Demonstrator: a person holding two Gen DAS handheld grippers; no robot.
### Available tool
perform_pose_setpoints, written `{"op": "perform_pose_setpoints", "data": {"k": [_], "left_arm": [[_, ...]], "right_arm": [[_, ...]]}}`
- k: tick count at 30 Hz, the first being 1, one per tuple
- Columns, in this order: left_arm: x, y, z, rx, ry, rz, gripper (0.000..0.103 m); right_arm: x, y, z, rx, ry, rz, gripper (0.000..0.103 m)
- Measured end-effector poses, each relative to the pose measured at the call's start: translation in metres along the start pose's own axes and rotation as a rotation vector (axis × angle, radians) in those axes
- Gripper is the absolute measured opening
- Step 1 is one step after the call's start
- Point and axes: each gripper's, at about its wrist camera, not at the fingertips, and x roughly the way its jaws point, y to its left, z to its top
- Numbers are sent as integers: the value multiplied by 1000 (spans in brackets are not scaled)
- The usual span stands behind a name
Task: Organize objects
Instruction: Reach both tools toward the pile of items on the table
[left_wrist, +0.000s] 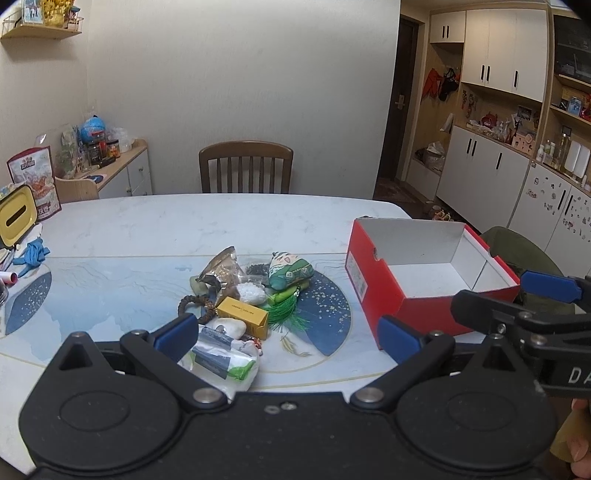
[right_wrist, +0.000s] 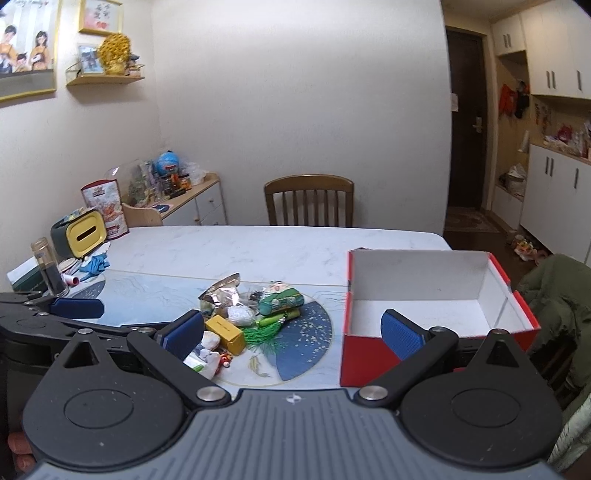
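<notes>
A pile of small objects lies mid-table: a yellow box (left_wrist: 242, 314) (right_wrist: 224, 333), a green plush pouch (left_wrist: 290, 272) (right_wrist: 280, 301), a green tassel (left_wrist: 286, 314) (right_wrist: 263, 335), a foil packet (left_wrist: 221, 266) (right_wrist: 220, 290), a bead bracelet (left_wrist: 194, 304) and a white tissue pack (left_wrist: 221, 360) (right_wrist: 201, 360). An empty red box (left_wrist: 373, 291) (right_wrist: 364, 360) with a white inside stands to the right. My left gripper (left_wrist: 288, 338) hangs open just short of the pile, holding nothing. My right gripper (right_wrist: 293, 334) is open too, spanning from the pile to the box front.
A wooden chair (left_wrist: 245, 166) (right_wrist: 309, 199) stands at the table's far side. A yellow tissue holder (left_wrist: 16, 218) (right_wrist: 86, 232), blue cloth (left_wrist: 31, 254), snack bag (right_wrist: 105, 206) and glass jar (right_wrist: 48, 267) crowd the left edge. A green jacket (right_wrist: 557, 295) hangs on the right.
</notes>
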Motion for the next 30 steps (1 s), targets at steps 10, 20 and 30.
{"op": "perform_pose_setpoints", "data": {"k": [10,20,30], "left_arm": [[45,46,-1,-28,50,39,102],[113,91,-8,-107,230,56,102],[167,115,-17,-167,434,12,97]], "right_arm": [[51,10,4,-33,93,44,103],[138,26,9,-95,184,57,102],[225,41,-2,-135,355,113,102]]}}
